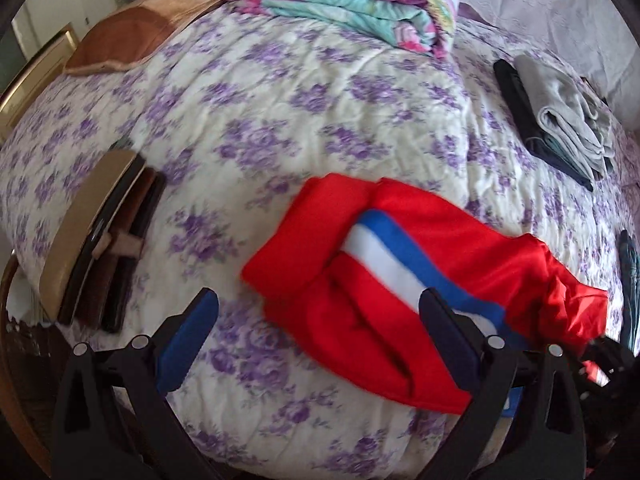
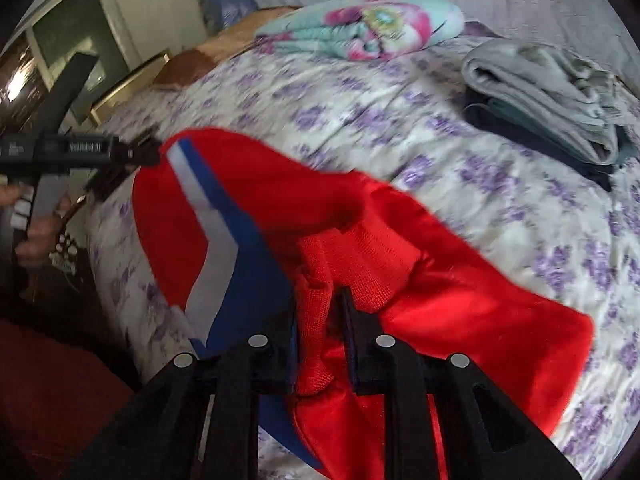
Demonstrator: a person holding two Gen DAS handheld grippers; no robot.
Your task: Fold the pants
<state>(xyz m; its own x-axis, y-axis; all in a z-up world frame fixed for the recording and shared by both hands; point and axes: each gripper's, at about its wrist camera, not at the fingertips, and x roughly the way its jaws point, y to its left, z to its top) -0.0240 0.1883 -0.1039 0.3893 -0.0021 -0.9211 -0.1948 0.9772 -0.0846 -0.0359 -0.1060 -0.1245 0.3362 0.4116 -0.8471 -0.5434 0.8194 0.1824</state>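
Note:
Red pants (image 1: 316,216) with a blue and white side stripe (image 1: 384,248) lie partly folded and bunched on the flowered bedspread (image 1: 280,92). My left gripper (image 1: 318,320) hangs open just above them, its right finger over the stripe and nothing pinched. In the right wrist view the pants (image 2: 280,192) stretch from lower right up to the left. My right gripper (image 2: 322,316) is shut on the pants' ribbed red cuff (image 2: 360,256), which bunches up between its fingers. A hand (image 2: 36,232) holds the left gripper (image 2: 80,152) at the far left of that view.
A folded floral blanket (image 1: 352,4) lies at the head of the bed. A stack of folded grey and dark clothes (image 1: 560,112) sits at the right. A brown pillow (image 1: 120,40) is at the back left, with flat brown and gold items (image 1: 104,240) at the left edge.

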